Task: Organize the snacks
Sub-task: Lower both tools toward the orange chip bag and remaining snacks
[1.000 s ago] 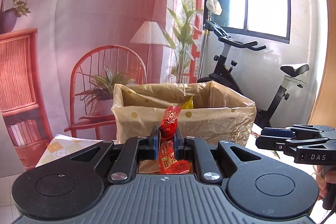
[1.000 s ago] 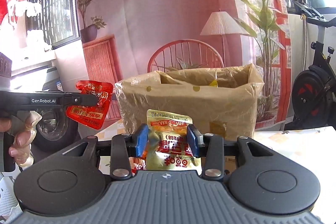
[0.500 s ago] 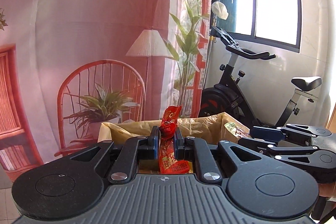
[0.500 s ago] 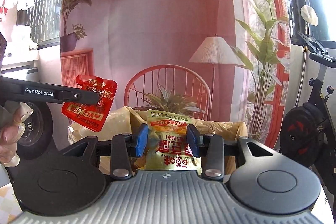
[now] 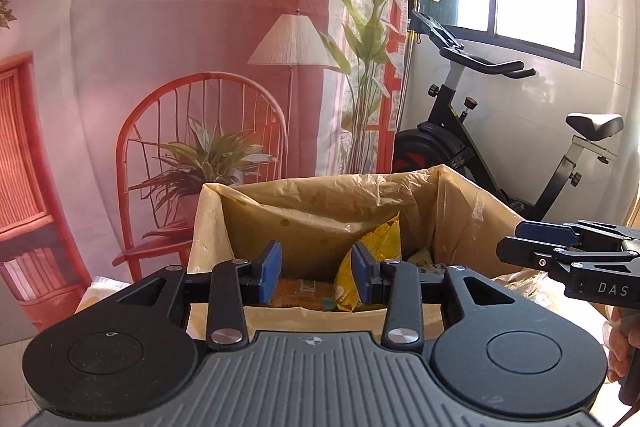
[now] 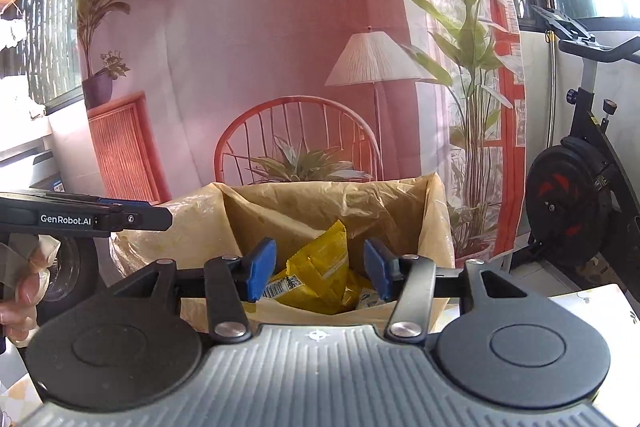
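Note:
A cardboard box lined with a tan plastic bag [image 5: 312,203] [image 6: 304,203] stands right in front of both grippers. Inside it lie snack packets, among them a yellow packet [image 5: 380,251] [image 6: 320,267]. My left gripper [image 5: 317,273] hangs over the box's near edge, its jaws opening with nothing between the blue pads. My right gripper [image 6: 316,269] is over the same near edge, jaws also opening and empty. Each gripper shows from the side in the other's view: the right gripper [image 5: 568,255], the left gripper [image 6: 92,217].
A printed backdrop with a red chair [image 5: 200,155], lamp and plants hangs behind the box. An exercise bike [image 5: 500,147] stands at the right by the window. A person's hand [image 6: 24,279] holds the left gripper's handle. A patterned tabletop [image 6: 592,307] shows at the right.
Both grippers moved up over the box and let go: the red packet has left the left jaws and the gold packet the right jaws. Both pairs of pads now stand apart.

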A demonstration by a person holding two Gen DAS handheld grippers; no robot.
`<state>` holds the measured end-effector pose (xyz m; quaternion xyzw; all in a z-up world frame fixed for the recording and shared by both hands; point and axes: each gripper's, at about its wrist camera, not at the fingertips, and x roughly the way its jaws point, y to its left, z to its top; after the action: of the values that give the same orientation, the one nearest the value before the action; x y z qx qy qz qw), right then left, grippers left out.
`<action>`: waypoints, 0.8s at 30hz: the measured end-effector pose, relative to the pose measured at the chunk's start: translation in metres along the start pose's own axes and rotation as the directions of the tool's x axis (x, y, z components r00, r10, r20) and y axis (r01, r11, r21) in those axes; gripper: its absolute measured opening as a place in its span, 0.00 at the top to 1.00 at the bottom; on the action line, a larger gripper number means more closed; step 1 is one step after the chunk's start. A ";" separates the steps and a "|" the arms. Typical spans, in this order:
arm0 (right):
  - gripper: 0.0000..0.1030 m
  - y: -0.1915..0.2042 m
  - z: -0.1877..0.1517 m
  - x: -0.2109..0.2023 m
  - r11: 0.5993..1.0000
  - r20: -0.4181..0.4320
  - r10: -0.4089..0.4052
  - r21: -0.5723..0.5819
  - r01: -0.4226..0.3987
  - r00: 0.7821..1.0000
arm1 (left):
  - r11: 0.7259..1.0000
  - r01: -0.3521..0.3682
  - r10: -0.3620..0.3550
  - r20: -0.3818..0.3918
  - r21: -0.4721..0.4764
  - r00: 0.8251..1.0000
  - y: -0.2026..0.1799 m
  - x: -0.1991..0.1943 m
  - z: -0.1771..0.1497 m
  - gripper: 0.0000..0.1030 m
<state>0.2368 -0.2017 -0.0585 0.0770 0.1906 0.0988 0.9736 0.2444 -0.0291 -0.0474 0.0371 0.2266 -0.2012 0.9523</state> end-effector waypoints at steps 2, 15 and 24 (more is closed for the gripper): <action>0.49 0.007 -0.005 -0.012 1.000 0.009 0.019 -0.007 -0.019 1.000 | 1.000 0.009 -0.010 -0.005 -0.018 1.000 0.006 -0.013 -0.006 0.61; 0.48 0.046 -0.076 -0.049 0.995 -0.079 0.095 0.012 -0.094 0.992 | 0.998 0.006 -0.015 -0.131 -0.068 0.991 0.039 -0.052 -0.084 0.61; 0.29 0.060 -0.123 -0.015 0.990 -0.260 0.131 -0.018 -0.140 0.957 | 0.994 -0.007 -0.014 -0.180 -0.113 0.984 0.052 -0.039 -0.117 0.61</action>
<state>0.1663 -0.1330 -0.1545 0.0586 0.3084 0.1780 0.9326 0.1846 0.0515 -0.1357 0.0007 0.3232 -0.1855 0.9280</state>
